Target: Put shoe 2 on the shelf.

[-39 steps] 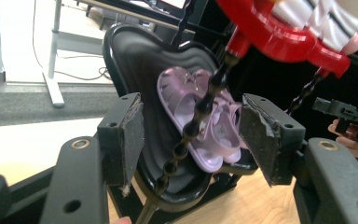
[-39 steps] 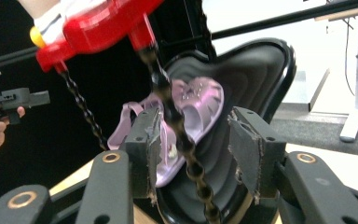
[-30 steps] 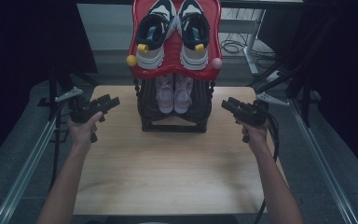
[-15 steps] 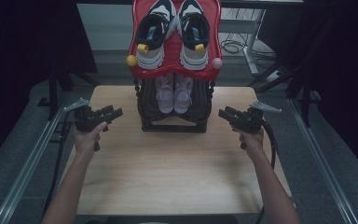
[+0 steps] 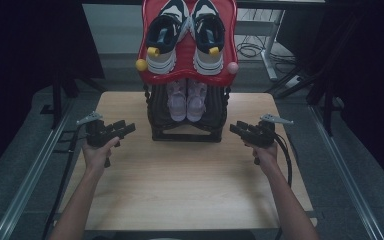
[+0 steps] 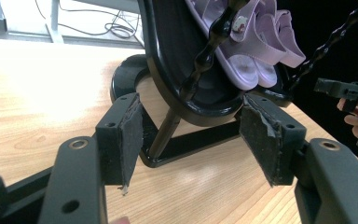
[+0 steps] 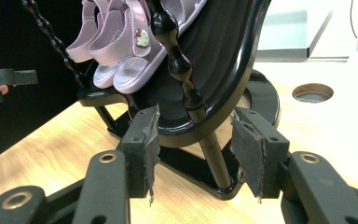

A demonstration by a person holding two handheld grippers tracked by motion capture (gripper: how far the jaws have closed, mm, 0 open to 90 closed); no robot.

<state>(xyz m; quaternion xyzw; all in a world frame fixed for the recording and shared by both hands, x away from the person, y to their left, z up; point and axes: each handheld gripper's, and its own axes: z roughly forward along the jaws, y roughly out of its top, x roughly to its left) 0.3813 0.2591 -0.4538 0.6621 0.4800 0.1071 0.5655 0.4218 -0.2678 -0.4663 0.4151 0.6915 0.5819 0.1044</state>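
Black shoe rack (image 5: 187, 131), centre frame on table (image 5: 180, 190), lilac sandals (image 5: 186, 100) on lower tier, flanked by left gripper (image 5: 122, 131) and right gripper (image 5: 239, 130), both open, empty; risk: uneven grip could tip it, spilling shoes.

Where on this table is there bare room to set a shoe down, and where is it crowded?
The wooden table is bare in front of the black rack, between the two forearms. Bare strips lie beside the rack. The back middle is crowded: the rack holds purple sandals, sneakers sit on the red tray, and the left gripper and right gripper flank its base.
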